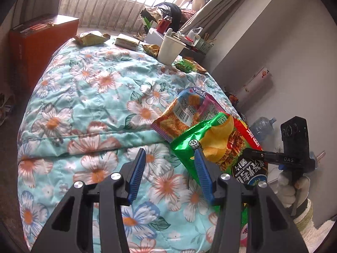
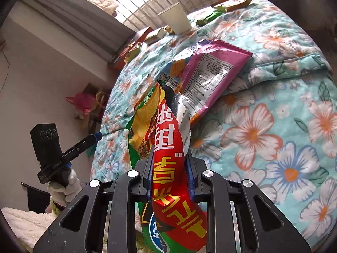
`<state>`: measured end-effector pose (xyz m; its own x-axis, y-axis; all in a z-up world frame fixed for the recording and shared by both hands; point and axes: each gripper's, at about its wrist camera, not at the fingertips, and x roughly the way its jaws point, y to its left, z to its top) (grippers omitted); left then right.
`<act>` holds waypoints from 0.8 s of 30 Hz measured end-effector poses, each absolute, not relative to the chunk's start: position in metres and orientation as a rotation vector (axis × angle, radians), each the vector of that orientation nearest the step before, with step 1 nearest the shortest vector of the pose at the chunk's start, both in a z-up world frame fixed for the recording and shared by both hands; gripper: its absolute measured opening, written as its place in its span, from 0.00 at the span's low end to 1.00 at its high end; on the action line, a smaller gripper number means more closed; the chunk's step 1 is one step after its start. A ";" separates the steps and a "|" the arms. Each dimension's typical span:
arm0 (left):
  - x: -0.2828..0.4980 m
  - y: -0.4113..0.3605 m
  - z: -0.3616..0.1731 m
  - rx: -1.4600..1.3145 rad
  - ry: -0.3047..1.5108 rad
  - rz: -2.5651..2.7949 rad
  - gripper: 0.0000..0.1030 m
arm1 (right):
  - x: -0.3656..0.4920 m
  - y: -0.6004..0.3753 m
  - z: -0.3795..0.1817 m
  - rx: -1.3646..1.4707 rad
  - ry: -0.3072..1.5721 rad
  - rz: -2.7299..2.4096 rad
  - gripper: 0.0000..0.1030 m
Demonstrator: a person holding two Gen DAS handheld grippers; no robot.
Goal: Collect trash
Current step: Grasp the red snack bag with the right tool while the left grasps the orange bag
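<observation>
Right wrist view, right tongs (image 2: 169,164) clamped on chip bag (image 2: 168,147), left tongs (image 1: 169,158) apart, empty, quilt (image 1: 94,105) bare leftward.

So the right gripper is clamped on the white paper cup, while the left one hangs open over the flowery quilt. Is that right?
Not quite. The right gripper is clamped on the red and green chip bag, not the cup; the right wrist view shows this, with the cup standing untouched at the quilt's far end. The rest holds: the left gripper hangs open over the quilt.
</observation>
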<state>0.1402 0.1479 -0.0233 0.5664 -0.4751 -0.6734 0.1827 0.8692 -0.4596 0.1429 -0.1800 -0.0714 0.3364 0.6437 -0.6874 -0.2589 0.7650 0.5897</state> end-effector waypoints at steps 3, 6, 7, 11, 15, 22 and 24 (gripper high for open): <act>0.168 0.140 -0.017 -0.331 0.905 -0.406 0.45 | 0.133 -0.216 -0.066 0.521 1.005 0.558 0.22; 0.200 0.130 -0.020 -0.329 0.951 -0.419 0.47 | 0.127 -0.257 -0.064 0.651 0.924 0.473 0.22; 0.213 0.126 -0.024 -0.329 0.970 -0.427 0.49 | 0.125 -0.269 -0.066 0.699 0.903 0.444 0.22; 0.260 0.107 -0.047 -0.315 1.086 -0.467 0.50 | 0.130 -0.304 -0.084 0.805 0.907 0.338 0.22; 0.291 0.085 -0.072 -0.287 1.214 -0.523 0.49 | 0.134 -0.304 -0.103 0.815 0.958 0.280 0.22; 0.280 0.074 -0.055 -0.417 1.153 -0.809 0.49 | 0.132 -0.306 -0.110 0.821 0.949 0.247 0.22; 0.279 0.068 -0.054 -0.398 1.141 -0.814 0.49 | 0.131 -0.308 -0.114 0.831 0.956 0.242 0.22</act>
